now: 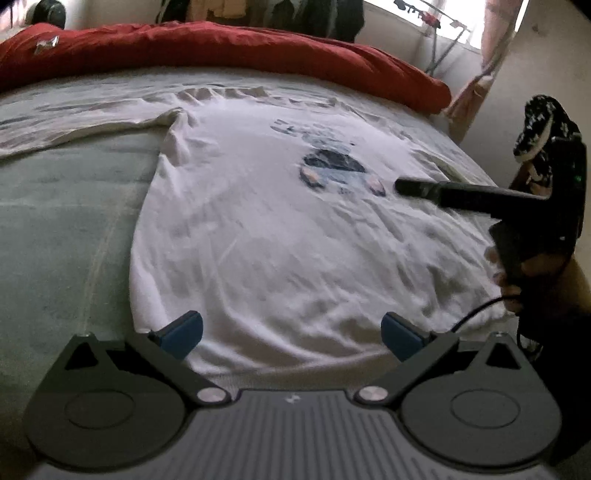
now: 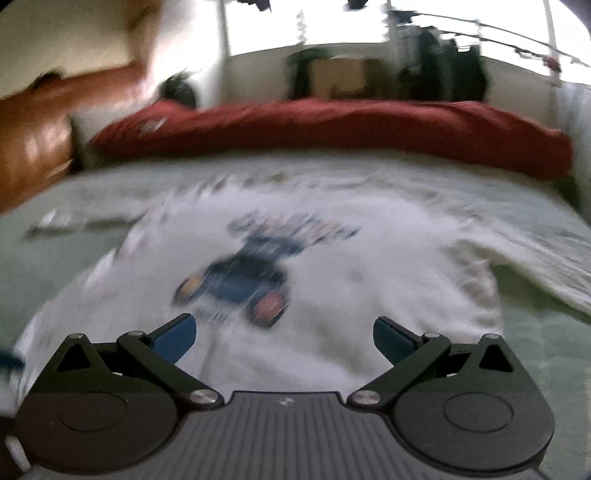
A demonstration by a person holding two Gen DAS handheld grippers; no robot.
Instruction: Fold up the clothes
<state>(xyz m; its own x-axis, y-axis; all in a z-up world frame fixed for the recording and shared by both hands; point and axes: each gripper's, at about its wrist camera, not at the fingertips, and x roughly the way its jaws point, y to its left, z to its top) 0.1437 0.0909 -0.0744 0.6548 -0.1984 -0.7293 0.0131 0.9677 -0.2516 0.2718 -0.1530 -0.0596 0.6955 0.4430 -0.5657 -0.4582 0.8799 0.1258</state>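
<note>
Two views, pretty different quality. Left wrist one sharp enough: white long-sleeve shirt (image 1: 280,236) spread flat, print side up, on the pale green bed (image 1: 66,229), one sleeve (image 1: 74,129) stretched out sideways. Also catches the right claw (image 1: 400,186) from the side, poking in over the shirt right by the car print (image 1: 332,170), gripped by a hand (image 1: 517,273) in a patterned sleeve (image 1: 543,125). Right wrist one badly smeared, but shows the other sleeve (image 2: 535,254) trailing off toward the bed edge, plus a brown wooden headboard-ish thing (image 2: 33,147).

Left claw (image 1: 291,336) released, blue pads spread wide above the shirt hem, gripping nothing. Right claw (image 2: 284,338) same deal, splayed over the lower chest area, empty.

Red duvet (image 1: 221,48) bunched along the far side of the bed. Behind that: dark clothes hanging, a drying rack (image 1: 439,33) by a bright window, pinkish curtain (image 1: 491,48).
</note>
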